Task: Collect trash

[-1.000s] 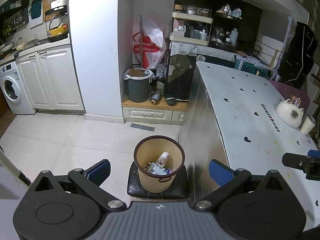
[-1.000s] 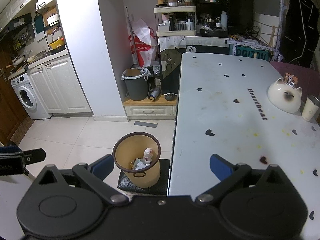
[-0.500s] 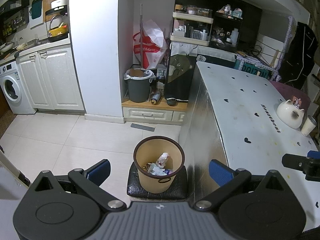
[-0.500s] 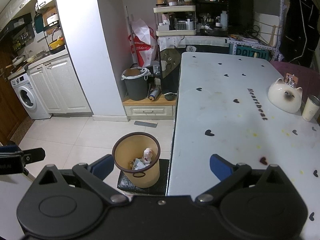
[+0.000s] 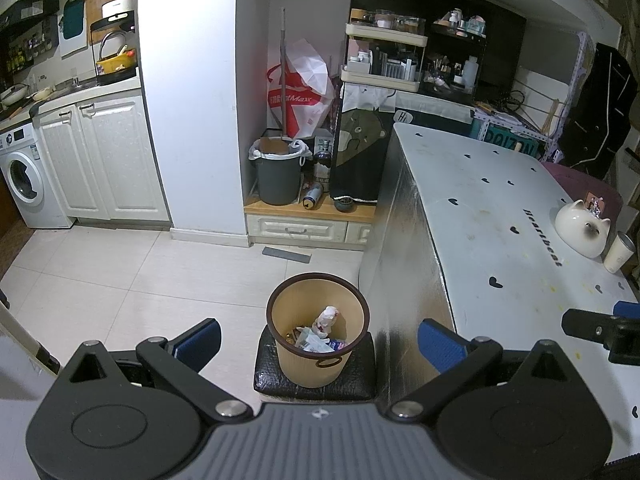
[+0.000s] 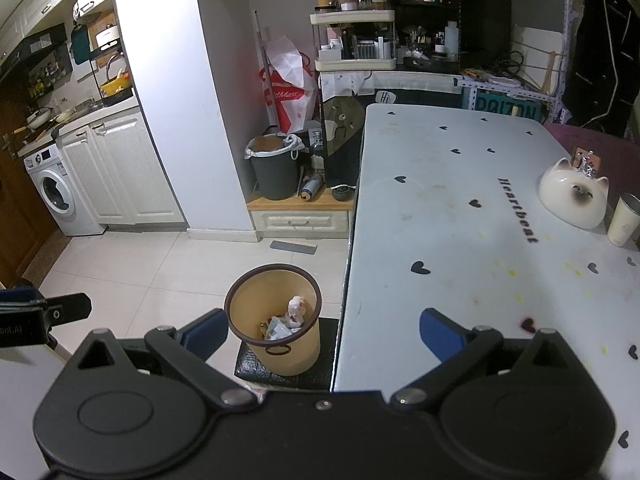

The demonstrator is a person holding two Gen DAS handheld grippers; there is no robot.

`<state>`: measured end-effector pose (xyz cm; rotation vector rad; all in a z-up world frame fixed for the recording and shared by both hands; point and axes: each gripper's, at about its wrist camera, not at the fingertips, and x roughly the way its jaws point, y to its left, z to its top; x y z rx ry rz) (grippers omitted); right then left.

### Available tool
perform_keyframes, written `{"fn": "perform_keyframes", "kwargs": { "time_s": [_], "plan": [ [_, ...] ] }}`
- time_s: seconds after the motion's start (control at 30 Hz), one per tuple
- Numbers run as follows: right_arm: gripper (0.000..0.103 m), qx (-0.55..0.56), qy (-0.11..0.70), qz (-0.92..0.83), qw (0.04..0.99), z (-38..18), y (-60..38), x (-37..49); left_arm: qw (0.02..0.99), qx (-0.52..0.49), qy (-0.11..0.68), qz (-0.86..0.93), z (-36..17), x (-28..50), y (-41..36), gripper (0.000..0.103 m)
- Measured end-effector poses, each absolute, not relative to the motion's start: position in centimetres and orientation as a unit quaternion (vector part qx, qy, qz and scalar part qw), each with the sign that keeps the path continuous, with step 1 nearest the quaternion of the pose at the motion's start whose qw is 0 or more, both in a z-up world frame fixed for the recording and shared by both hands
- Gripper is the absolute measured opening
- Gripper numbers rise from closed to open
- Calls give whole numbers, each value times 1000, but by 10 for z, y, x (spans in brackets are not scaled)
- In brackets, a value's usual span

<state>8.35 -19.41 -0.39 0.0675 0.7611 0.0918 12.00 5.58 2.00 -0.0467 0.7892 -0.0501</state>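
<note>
seen from above: a tan wastebasket [image 5: 316, 330] with a dark rim, standing on a black cushioned stool [image 5: 316, 376] on the tiled floor, just beside the edge of a white surface [image 5: 492, 240] dotted with black hearts. inside the wastebasket, crumpled paper trash [image 5: 324, 328]. left hand-held gripper [image 5: 318, 340] hovering over the basket, blue pads spread wide apart, holding nothing. right hand-held gripper [image 6: 324, 336] over the surface edge, likewise spread wide and empty. at the far right of the surface, a white cat-shaped ceramic [image 6: 574, 196] next to a pale cup [image 6: 622, 220].
</note>
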Motion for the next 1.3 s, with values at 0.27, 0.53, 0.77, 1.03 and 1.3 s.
{"fn": "perform_keyframes", "kwargs": {
  "time_s": [0.27, 0.53, 0.77, 1.03, 1.3],
  "plan": [
    [103, 32, 371, 45, 927, -4, -194, 84, 922, -22, 385, -25, 21, 121, 55, 103],
    [103, 33, 371, 45, 927, -3, -195, 85, 922, -23, 387, -25, 20, 123, 54, 103],
    [103, 33, 371, 45, 927, -4, -195, 85, 922, -22, 386, -25, 20, 124, 52, 103],
    [103, 33, 371, 45, 927, -4, -195, 85, 922, -22, 387, -25, 20, 124, 52, 103],
    [103, 32, 371, 46, 927, -4, -194, 85, 921, -21, 387, -24, 19, 125, 51, 103]
  ]
}}
